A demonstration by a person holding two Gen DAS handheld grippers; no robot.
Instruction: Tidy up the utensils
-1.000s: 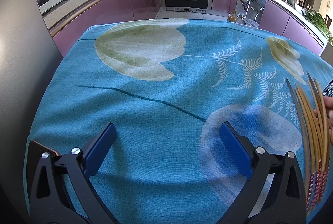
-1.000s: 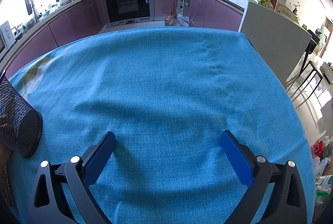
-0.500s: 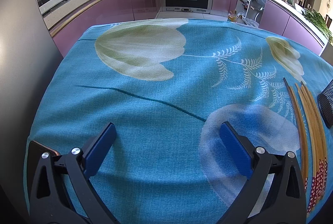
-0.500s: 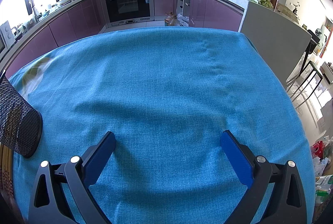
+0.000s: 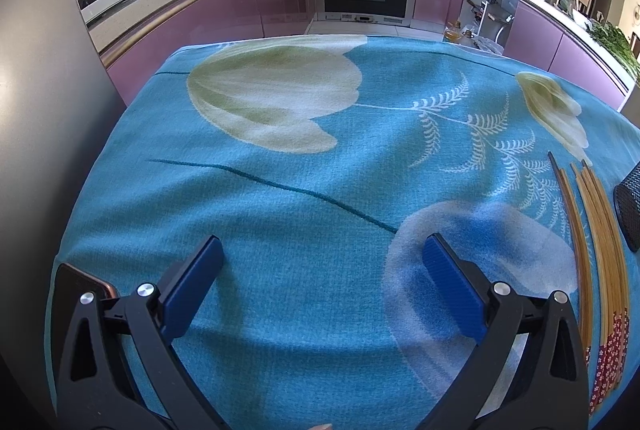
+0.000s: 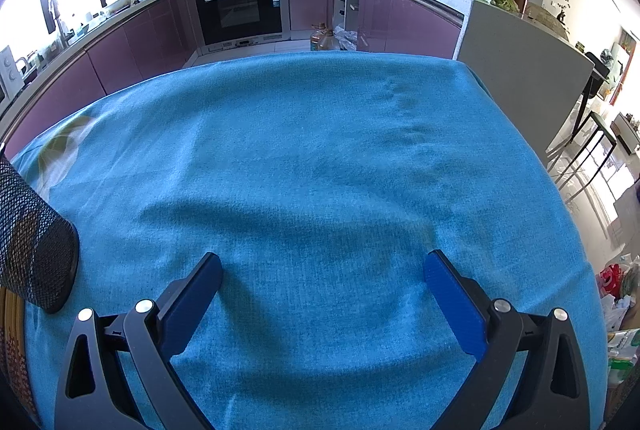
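Gaping tongs [image 5: 324,250], both empty [image 6: 324,266]

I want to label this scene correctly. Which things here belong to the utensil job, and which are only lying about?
Belong to the job:
- chopsticks, lying flat on the tablecloth
- black mesh holder, lying on its side beside them
- left gripper and right gripper, both open and empty

Only lying about:
- phone at the table's near left edge
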